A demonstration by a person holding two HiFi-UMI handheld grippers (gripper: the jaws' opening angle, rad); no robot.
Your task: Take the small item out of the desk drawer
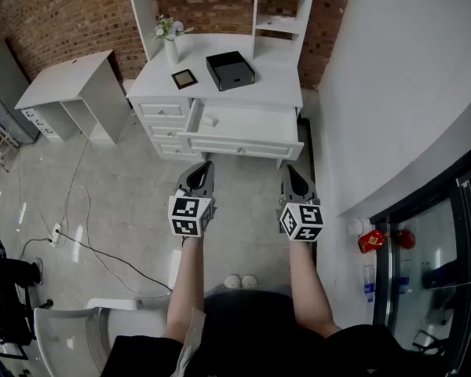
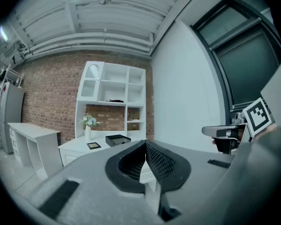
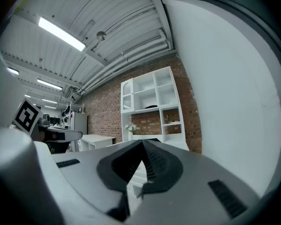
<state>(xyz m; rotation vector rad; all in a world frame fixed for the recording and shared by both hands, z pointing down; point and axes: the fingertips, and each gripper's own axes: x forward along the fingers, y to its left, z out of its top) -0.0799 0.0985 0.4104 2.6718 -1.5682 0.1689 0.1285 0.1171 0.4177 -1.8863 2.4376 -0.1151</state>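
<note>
The white desk (image 1: 275, 85) stands ahead of me with its wide top drawer (image 1: 247, 141) pulled out. A small white item (image 1: 209, 120) lies in the drawer's left part. My left gripper (image 1: 207, 164) and right gripper (image 1: 289, 169) are held side by side in front of the drawer, short of it and touching nothing. In the left gripper view the left gripper (image 2: 145, 143) has its jaws meeting at the tips, empty. In the right gripper view the right gripper (image 3: 143, 142) is shut the same way, also empty.
On the desktop stand a vase with flowers (image 1: 170, 44), a small framed picture (image 1: 184, 78) and a black box (image 1: 230, 70). A second white desk (image 1: 71, 81) is at the left, cables (image 1: 86, 242) cross the floor, and a white wall (image 1: 392, 93) runs close on the right.
</note>
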